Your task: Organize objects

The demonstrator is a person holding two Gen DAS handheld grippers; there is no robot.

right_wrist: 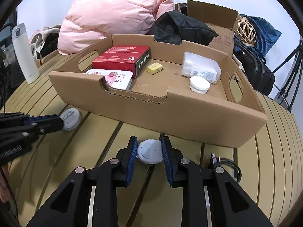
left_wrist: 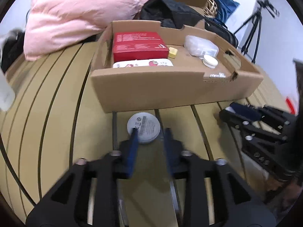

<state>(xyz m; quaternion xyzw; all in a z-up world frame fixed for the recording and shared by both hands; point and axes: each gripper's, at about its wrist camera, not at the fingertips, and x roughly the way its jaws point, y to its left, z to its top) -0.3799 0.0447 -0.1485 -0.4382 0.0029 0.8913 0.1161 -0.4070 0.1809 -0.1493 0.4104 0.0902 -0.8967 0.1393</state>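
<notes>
A shallow cardboard tray [left_wrist: 151, 92] [right_wrist: 170, 113] holds a red box [left_wrist: 139, 46] [right_wrist: 121, 59], a strawberry-print case [right_wrist: 117, 79], a yellow block [right_wrist: 155, 68], a clear plastic container [right_wrist: 200, 69] and a white jar [right_wrist: 199, 84]. A round white tin [left_wrist: 144, 127] [right_wrist: 71, 119] lies on the slatted table before the tray; my left gripper [left_wrist: 150, 132] is open around it. My right gripper [right_wrist: 149, 145] is open, its blue pads either side of a small rounded white device [right_wrist: 149, 151].
A pink pillow [right_wrist: 109, 17], black cloth [right_wrist: 180, 26], another cardboard box [right_wrist: 212, 13] and bags lie behind the tray. A white flask [right_wrist: 24, 54] stands at left. A black cable [right_wrist: 227, 164] lies at right. A tripod [left_wrist: 253, 28] stands beyond the table.
</notes>
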